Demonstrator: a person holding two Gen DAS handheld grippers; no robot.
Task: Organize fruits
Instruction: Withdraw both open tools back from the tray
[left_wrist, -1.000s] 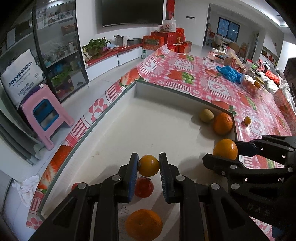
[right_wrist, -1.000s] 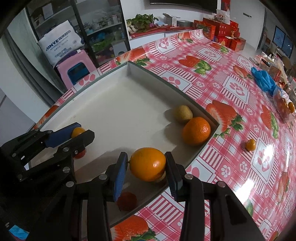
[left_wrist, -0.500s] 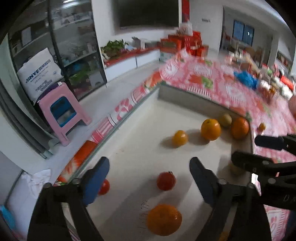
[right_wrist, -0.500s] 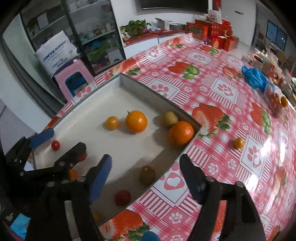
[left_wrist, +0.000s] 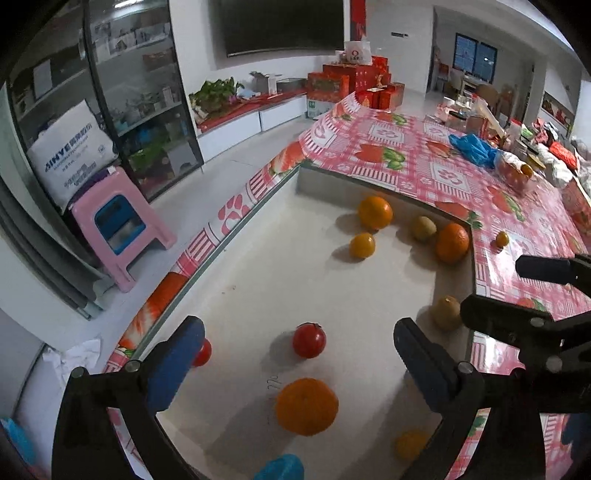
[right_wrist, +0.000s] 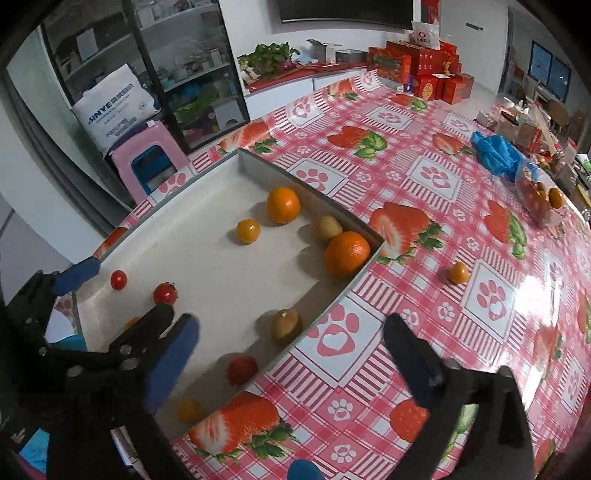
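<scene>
A shallow grey tray (left_wrist: 384, 184) (right_wrist: 295, 177) on the strawberry tablecloth holds several fruits. An orange (left_wrist: 375, 212) (right_wrist: 283, 205) and a small orange fruit (left_wrist: 362, 245) (right_wrist: 248, 231) lie at its far side, beside a kiwi (left_wrist: 423, 228) and another orange (left_wrist: 452, 243) (right_wrist: 346, 253). Near me lie a tomato (left_wrist: 309, 340), an orange (left_wrist: 306, 405) and a kiwi (right_wrist: 286, 324). My left gripper (left_wrist: 295, 365) is open and empty above the tray's near end. My right gripper (right_wrist: 291, 354) is open and empty above the tray's right wall.
A small orange fruit (right_wrist: 458, 273) lies loose on the tablecloth right of the tray. A blue plastic bag (right_wrist: 495, 151) and a bag of fruit (right_wrist: 535, 192) sit farther back. A pink stool (left_wrist: 118, 229) stands on the floor to the left.
Both grippers opened and let go of their fruits, the left a small orange fruit and the right an orange. Both fruits now lie in the tray's far side. Both grippers drew back and up.
</scene>
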